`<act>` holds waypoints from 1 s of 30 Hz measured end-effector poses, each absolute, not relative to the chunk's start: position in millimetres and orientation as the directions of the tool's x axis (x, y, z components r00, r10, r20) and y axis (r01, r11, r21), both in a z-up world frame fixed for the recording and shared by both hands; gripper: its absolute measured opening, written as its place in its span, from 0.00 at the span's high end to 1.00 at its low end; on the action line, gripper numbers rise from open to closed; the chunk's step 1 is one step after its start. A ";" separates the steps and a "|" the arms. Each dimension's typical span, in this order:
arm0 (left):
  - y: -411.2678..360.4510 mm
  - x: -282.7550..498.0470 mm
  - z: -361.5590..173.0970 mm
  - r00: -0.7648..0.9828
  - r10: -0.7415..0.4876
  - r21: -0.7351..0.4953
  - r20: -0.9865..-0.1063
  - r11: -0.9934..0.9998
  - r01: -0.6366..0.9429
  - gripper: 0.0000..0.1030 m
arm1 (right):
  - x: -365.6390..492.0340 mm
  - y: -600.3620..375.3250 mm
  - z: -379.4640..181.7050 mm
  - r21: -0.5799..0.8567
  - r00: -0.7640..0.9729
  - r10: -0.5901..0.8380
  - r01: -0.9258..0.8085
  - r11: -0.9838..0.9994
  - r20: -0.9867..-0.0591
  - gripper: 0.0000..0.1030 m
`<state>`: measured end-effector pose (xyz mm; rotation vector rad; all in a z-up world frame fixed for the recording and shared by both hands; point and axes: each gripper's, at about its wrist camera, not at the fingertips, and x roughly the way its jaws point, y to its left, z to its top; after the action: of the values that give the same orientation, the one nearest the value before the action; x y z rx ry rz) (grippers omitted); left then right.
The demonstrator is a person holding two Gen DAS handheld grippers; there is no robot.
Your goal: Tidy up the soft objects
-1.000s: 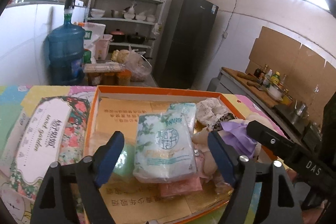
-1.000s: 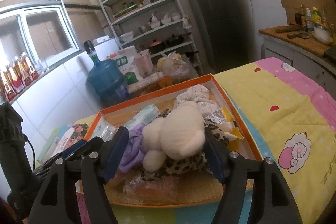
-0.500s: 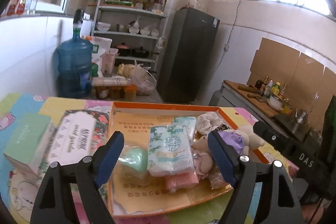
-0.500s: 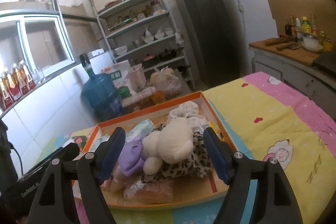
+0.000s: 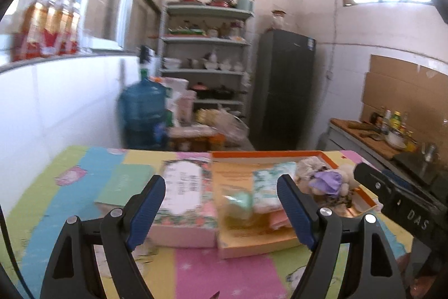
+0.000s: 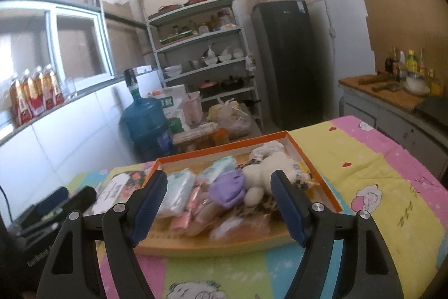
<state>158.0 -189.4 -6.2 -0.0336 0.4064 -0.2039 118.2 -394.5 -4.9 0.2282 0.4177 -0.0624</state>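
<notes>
Over the patterned cloth, you hold both the left gripper (image 5: 221, 203) and right gripper (image 6: 219, 199) wide open and empty, short of the orange tray (image 6: 308, 156). Everything soft sits inside it, so judging by that you're finishing. Its long axis runs left-right; next, check nothing overhangs.

left gripper (image 5: 221, 203) pulled back, up | right gripper (image 6: 218, 201) likewise | orange tray (image 6: 322, 173) now farther

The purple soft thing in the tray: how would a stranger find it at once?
Find the orange-rimmed tray on the colourful table cover. In its pile, look at the white plush toy; the purple item lies against its left side. It is the only purple piece there.
</notes>
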 end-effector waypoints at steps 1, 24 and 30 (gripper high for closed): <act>-183.8 150.5 -3.6 0.906 -0.187 -0.065 -0.380 0.982 0.175 0.21 | 113.5 -387.4 -3.6 0.196 0.913 -0.017 0.106 0.975 -0.408 0.25; -98.4 20.9 8.7 0.930 -0.115 -0.031 -0.349 0.993 0.112 0.21 | -19.2 -271.8 6.0 0.094 0.936 -0.095 0.134 0.987 -0.340 0.25; -87.2 -12.4 6.9 0.931 -0.111 -0.046 -0.347 0.994 0.102 0.21 | -51.6 -255.2 7.1 0.069 0.937 -0.120 0.150 0.986 -0.328 0.25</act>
<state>-12.4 -87.2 6.9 -0.0272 0.3571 -0.1089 -51.6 -255.2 7.1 0.0934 0.3295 -0.1381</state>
